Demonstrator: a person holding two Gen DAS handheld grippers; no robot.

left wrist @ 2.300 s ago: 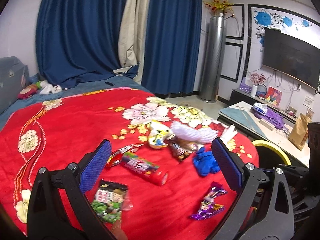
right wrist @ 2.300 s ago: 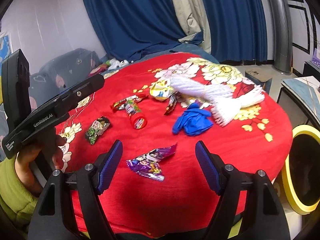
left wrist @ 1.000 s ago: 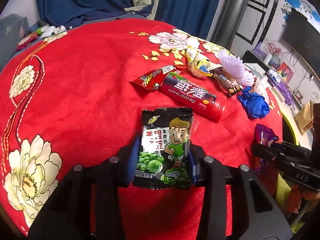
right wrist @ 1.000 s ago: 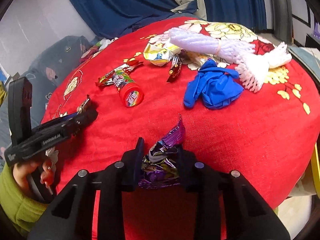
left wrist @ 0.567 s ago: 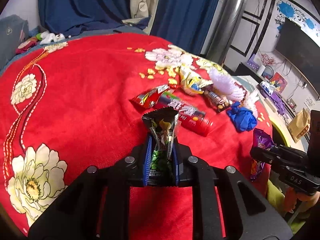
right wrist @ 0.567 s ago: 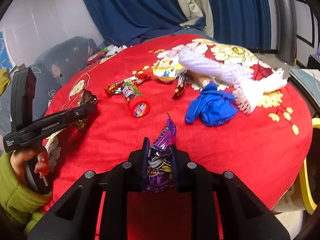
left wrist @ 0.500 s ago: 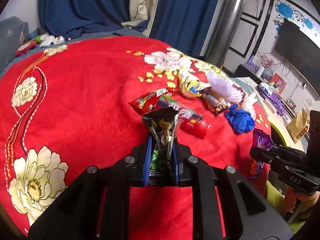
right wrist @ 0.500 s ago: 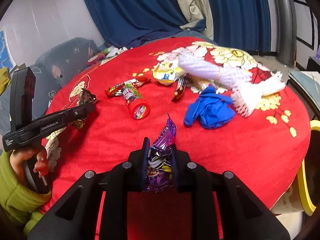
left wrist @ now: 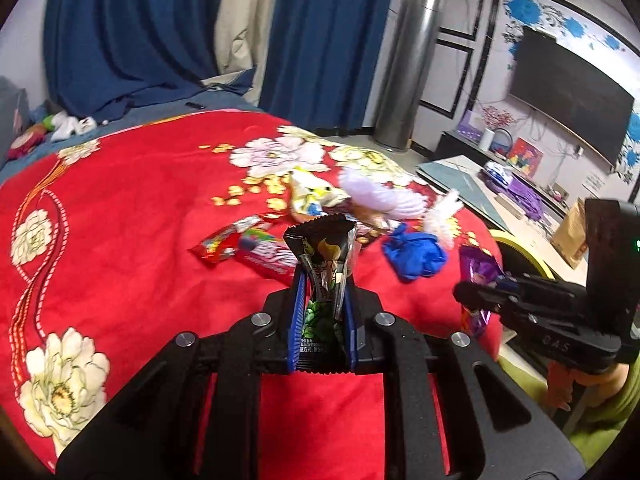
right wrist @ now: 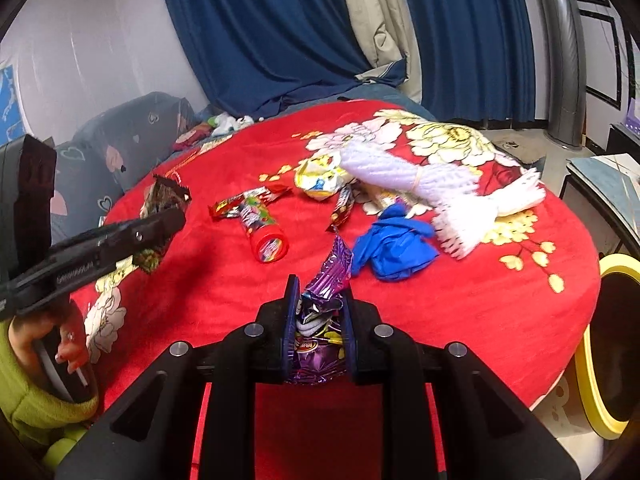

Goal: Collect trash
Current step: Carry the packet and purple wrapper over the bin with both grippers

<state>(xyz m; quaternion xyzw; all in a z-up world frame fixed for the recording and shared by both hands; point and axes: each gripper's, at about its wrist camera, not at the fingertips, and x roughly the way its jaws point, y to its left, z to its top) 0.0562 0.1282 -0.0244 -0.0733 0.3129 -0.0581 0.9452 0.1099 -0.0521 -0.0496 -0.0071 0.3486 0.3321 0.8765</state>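
My left gripper (left wrist: 321,304) is shut on a black and green snack packet (left wrist: 326,252), held above the red floral blanket (left wrist: 120,216). My right gripper (right wrist: 318,312) is shut on a purple foil wrapper (right wrist: 330,272), also held above the blanket. On the blanket lie a red candy tube (right wrist: 262,228), a red wrapper (right wrist: 228,204), a yellow-white wrapper (right wrist: 320,178), a brown candy bar (right wrist: 342,206), a blue glove (right wrist: 394,246) and white foam netting (right wrist: 420,180). Each gripper shows in the other's view: the right (left wrist: 476,294), the left (right wrist: 160,222).
A yellow-rimmed bin (right wrist: 612,344) stands on the floor right of the bed, also seen in the left wrist view (left wrist: 520,248). Blue curtains (right wrist: 280,32) hang behind. A low TV cabinet (left wrist: 500,168) and a silver column (left wrist: 404,68) stand at the right.
Both grippers closed on their packets, the left on the snack packet and the right on the purple wrapper, lifted them off the blanket and rose; in the last half second both lifted a little more.
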